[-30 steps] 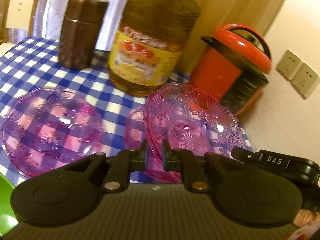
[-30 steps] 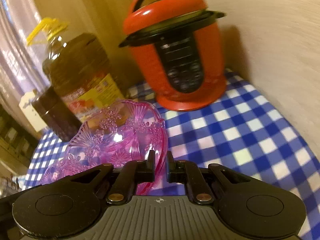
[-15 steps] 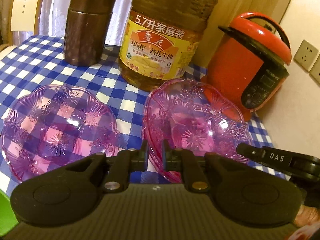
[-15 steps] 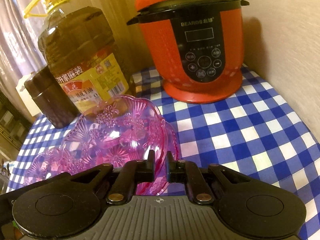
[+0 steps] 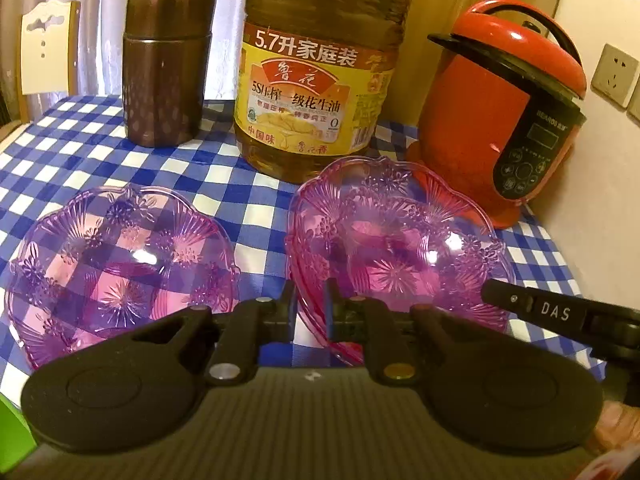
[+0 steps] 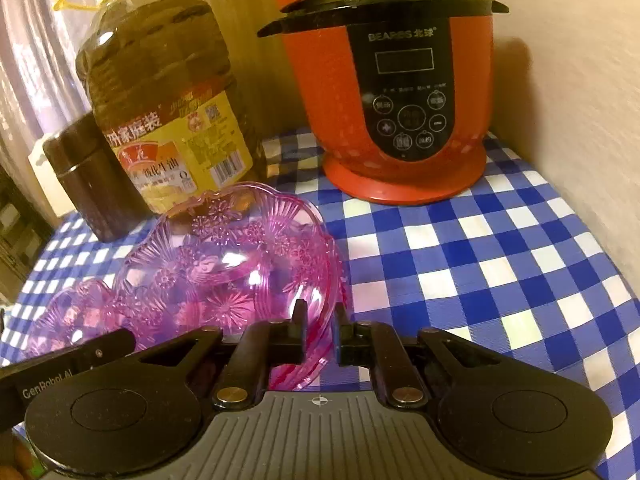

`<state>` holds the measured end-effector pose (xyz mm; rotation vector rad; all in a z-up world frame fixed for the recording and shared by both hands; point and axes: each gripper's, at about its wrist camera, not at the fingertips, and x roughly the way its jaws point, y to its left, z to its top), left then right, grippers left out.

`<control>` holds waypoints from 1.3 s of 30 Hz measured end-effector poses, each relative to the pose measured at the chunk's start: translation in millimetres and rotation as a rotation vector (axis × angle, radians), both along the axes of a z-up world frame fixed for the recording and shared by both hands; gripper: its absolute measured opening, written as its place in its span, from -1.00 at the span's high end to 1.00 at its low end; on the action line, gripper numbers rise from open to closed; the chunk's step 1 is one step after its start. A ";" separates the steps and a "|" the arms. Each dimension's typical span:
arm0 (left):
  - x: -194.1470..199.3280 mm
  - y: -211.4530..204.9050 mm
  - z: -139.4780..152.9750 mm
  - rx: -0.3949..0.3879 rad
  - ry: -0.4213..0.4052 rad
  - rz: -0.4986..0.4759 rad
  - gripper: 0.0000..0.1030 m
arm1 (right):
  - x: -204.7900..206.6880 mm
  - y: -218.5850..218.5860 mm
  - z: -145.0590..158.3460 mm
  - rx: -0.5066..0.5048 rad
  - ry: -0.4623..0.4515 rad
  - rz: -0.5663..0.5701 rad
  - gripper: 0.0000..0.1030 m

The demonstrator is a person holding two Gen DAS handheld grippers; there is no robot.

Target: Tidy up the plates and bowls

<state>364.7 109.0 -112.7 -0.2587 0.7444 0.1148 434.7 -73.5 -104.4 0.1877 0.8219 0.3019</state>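
Note:
A clear pink plastic bowl point(image 5: 400, 248) with a flower pattern is gripped from both sides, low over the blue checked tablecloth point(image 5: 224, 208). My left gripper point(image 5: 310, 300) is shut on its left rim. My right gripper point(image 6: 320, 320) is shut on its right rim, and the bowl point(image 6: 232, 256) fills the left of the right wrist view. The rim between the right fingers shows doubled pink edges. I cannot tell whether the bowl touches the cloth. A second pink bowl point(image 5: 120, 264) lies flat on the cloth just left of it, also seen as the second bowl point(image 6: 76, 312) in the right wrist view.
Behind the bowls stand a large oil bottle point(image 5: 316, 92), a brown canister point(image 5: 164, 68) and a red electric cooker point(image 5: 500, 120) against the wall. A wall socket point(image 5: 614, 74) is at the right. Checked cloth point(image 6: 500, 264) lies bare on the right. A green thing point(image 5: 12, 428) shows at the lower left edge.
The held bowl has come down and tipped from steeply tilted to nearly level, beside the second bowl. Both grippers rolled and sank with it, still shut on its rim.

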 end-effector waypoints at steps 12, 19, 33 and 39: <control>1.9 -5.1 -3.2 0.026 0.010 -0.013 0.75 | 0.0 1.3 -1.4 -0.023 -0.007 0.000 0.78; 1.5 -1.2 -4.8 0.041 0.001 0.023 0.35 | -1.5 -1.4 -0.6 -0.009 -0.056 -0.001 -0.34; -2.7 4.4 3.4 0.006 -0.030 0.039 0.35 | -1.5 -7.0 6.0 0.032 -0.055 -0.025 -0.34; -6.3 8.0 12.4 0.002 -0.041 0.037 0.35 | -3.4 -7.4 9.8 0.034 -0.052 -0.035 -0.34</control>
